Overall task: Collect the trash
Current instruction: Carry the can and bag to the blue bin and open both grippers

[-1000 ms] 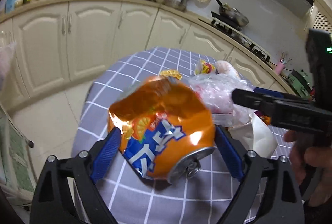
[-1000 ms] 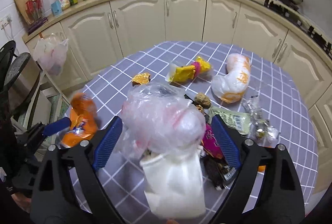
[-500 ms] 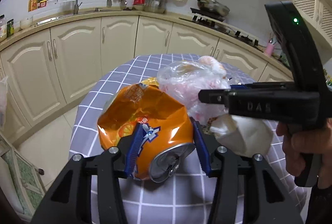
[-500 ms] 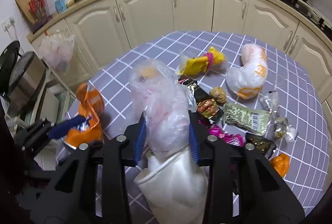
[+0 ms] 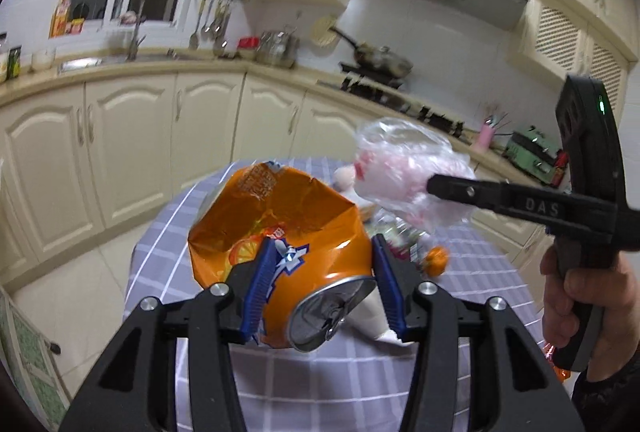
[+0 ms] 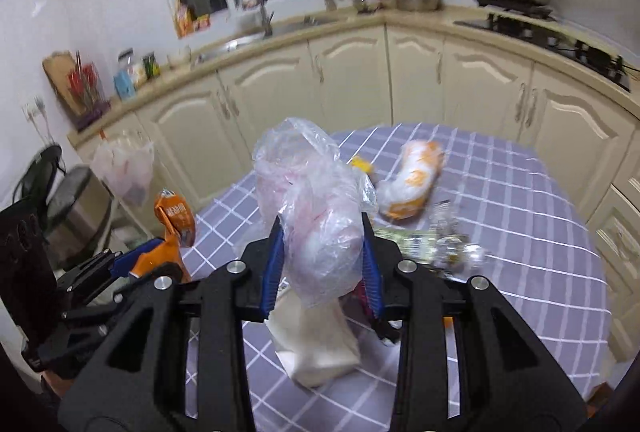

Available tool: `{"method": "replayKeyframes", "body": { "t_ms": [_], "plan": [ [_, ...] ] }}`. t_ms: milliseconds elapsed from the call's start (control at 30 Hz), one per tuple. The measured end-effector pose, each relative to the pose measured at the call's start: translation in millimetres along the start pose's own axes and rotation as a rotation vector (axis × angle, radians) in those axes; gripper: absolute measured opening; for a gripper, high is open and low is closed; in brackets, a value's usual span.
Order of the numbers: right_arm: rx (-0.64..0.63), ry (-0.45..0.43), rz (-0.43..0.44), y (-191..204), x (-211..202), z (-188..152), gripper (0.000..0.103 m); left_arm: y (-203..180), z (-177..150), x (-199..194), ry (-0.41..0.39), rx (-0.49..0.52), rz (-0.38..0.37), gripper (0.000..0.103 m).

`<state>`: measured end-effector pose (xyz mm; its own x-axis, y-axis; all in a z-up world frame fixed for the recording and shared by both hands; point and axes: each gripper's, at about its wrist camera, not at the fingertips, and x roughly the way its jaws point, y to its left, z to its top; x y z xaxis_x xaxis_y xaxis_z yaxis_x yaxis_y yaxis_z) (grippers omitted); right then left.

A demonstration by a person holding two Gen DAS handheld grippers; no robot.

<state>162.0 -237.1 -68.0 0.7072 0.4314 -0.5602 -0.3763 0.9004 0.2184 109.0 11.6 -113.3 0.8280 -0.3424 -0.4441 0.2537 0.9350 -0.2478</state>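
Trash is being gripped in both tools above the checked surface (image 6: 520,192). The left tool (image 5: 326,284) is squeezing a crushed orange can (image 5: 280,248) between its blue pads, the can's silver end facing the camera. The right tool (image 6: 322,272) is pinching a crumpled clear plastic bag (image 6: 312,208), a white scrap (image 6: 316,348) showing below it. A white and orange bag (image 6: 412,184), a small orange wrapper (image 5: 436,260) and blurred shiny wrappers (image 6: 448,248) are lying on the surface beyond.
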Motion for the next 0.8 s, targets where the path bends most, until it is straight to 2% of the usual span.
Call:
{"method": "replayKeyframes", "body": {
  "t_ms": [100, 200, 300, 433, 533, 633, 700, 800],
  "plan": [
    [0.035, -0.056, -0.020, -20, -35, -4, 0.034, -27, 9, -6, -0.026, 0.035, -0.031, 0.047],
    [0.090, -0.128, -0.083, -56, -87, -16, 0.034, -67, 15, -6, -0.041, 0.080, -0.086, 0.047],
    [0.138, -0.174, -0.163, -89, -130, -30, 0.034, -123, 16, -2, -0.044, 0.149, -0.161, 0.047],
    [0.247, -0.217, -0.317, -149, -198, -69, 0.034, -193, 9, 11, -0.023, 0.224, -0.270, 0.047],
    [0.352, -0.215, -0.429, -195, -238, -113, 0.034, -252, -7, 23, 0.015, 0.281, -0.366, 0.047],
    [0.476, -0.177, -0.521, -241, -267, -169, 0.034, -311, -32, 38, 0.071, 0.344, -0.471, 0.047],
    [0.553, -0.144, -0.564, -264, -275, -203, 0.034, -347, -53, 49, 0.120, 0.384, -0.535, 0.047],
    [0.674, -0.082, -0.603, -298, -283, -266, 0.034, -400, -98, 70, 0.236, 0.441, -0.627, 0.047]
  ]
}}
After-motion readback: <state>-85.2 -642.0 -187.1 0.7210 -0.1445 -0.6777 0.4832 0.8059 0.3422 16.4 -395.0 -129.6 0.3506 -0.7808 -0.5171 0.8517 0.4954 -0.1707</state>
